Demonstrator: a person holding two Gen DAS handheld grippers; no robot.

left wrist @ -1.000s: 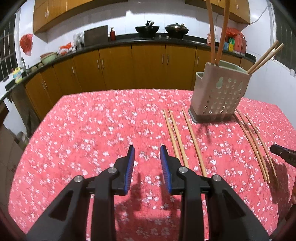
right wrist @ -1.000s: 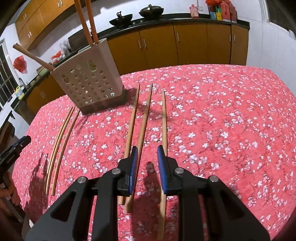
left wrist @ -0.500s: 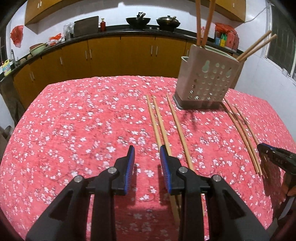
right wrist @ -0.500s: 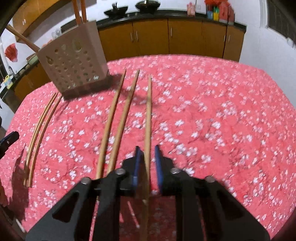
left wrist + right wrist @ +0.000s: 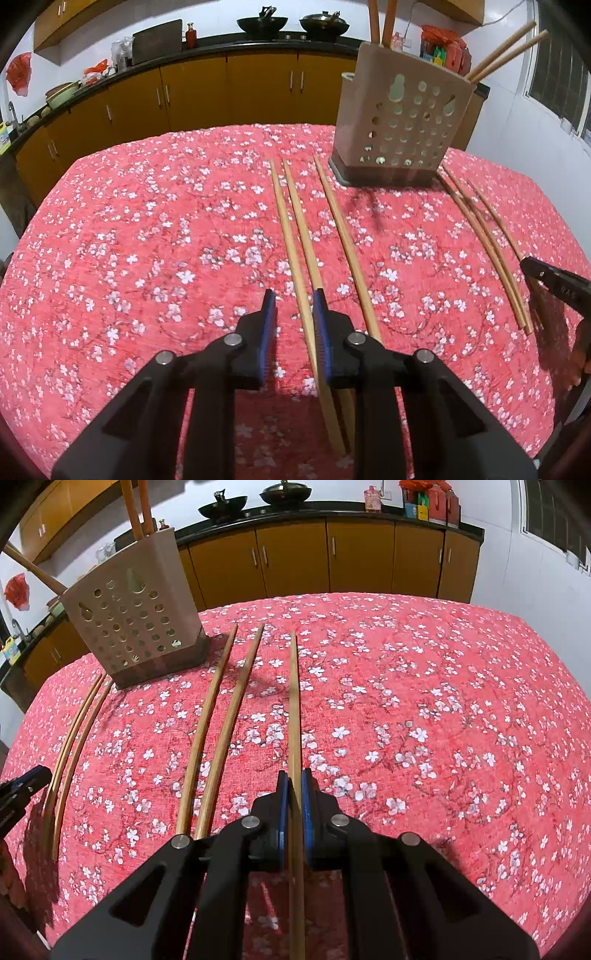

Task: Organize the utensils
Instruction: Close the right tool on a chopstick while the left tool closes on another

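Note:
Wooden chopsticks lie on the red floral tablecloth in front of a perforated beige utensil holder that holds several upright chopsticks. My left gripper is open, its jaws astride the leftmost chopstick of three; a second one passes under the right finger. My right gripper is shut on one chopstick, the rightmost of three in its view. The holder stands at the far left there. The other gripper's tip shows at each view's edge.
Thin darker chopsticks lie right of the holder, near the other gripper; they show at the left in the right wrist view. Yellow kitchen cabinets and a black counter with woks stand behind the table.
My right gripper moved right onto the rightmost chopstick and shut on it. My left gripper moved right, so a chopstick now lies between its open jaws.

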